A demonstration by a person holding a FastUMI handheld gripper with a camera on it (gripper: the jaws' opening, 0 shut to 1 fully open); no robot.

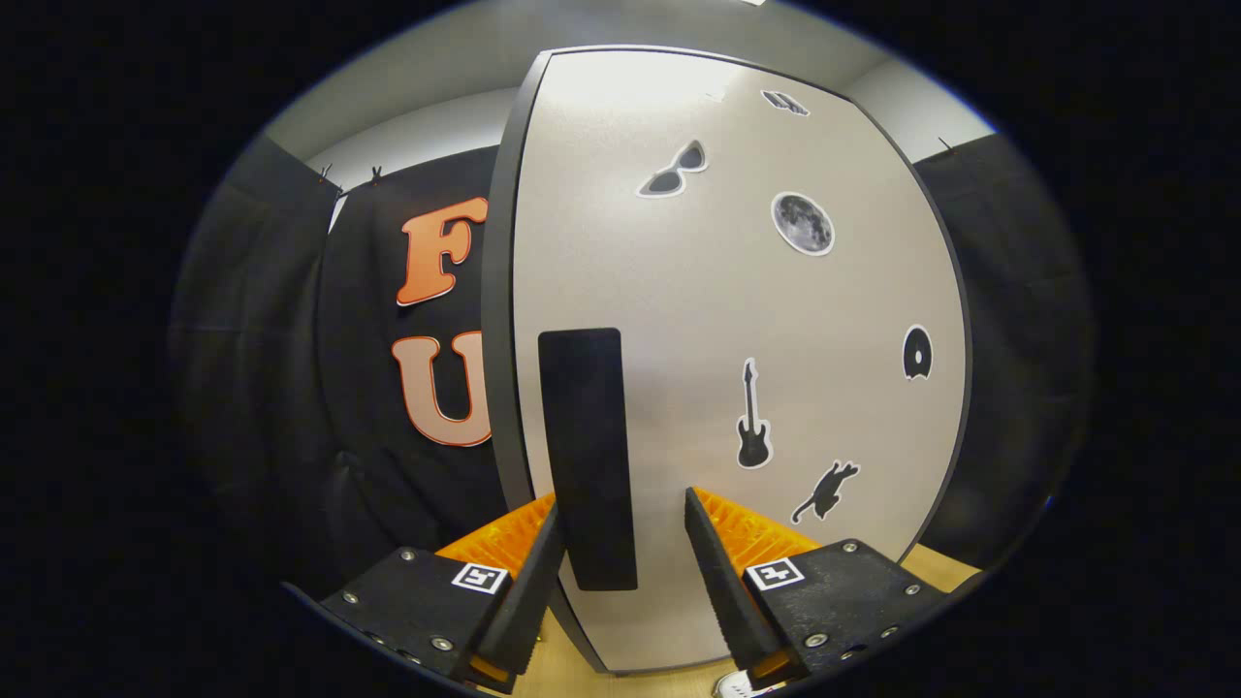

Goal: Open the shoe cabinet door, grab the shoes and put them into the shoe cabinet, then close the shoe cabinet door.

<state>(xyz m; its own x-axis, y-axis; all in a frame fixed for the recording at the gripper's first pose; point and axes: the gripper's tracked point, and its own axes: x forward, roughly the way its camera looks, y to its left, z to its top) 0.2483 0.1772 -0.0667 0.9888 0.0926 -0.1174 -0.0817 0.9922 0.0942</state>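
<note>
The shoe cabinet door (776,320), a pale grey panel with a dark edge and several black stickers, stands close in front of me. Its black upright handle (587,456) sits near the door's left edge. My gripper (623,504) is open with the lower part of the handle between its fingers. The left finger lies close against the handle, while a gap separates the right finger from it. A small bit of a white shoe (737,686) peeks out below the right finger.
The cabinet rests on a light wooden surface (940,567) that shows beneath the door and to its right. Black booth cloth (291,388) hangs behind on both sides, with a pale wall above it.
</note>
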